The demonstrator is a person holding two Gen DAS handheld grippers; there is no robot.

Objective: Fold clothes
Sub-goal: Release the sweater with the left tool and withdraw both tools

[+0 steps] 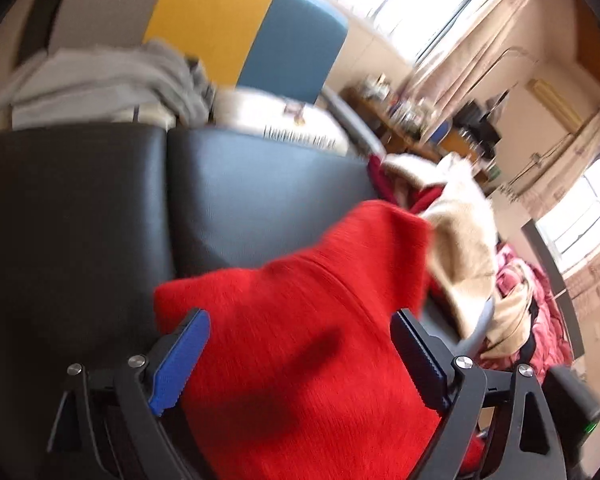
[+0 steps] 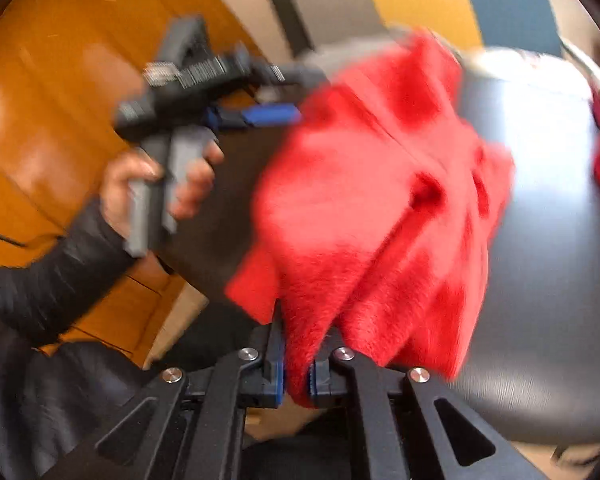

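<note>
Red fleecy garment [image 2: 380, 208] draped over the near edge of the dark padded seat [image 1: 260, 184], bunched for folding. Pinched at its hem by the right gripper [image 2: 298, 376], clamped shut to lift. Straddled by the left gripper [image 1: 300, 360], spread wide, pads clear, ready to catch another edge.

Garment [image 2: 372, 208] – on the cushioned seat [image 1: 260, 200], spread between both grippers; right gripper [image 2: 298, 376] at its near edge, left gripper [image 2: 268, 116] at its left; heap of clothes [image 1: 460, 220] right of it – folded pile [image 1: 100, 84] behind the seat
</note>
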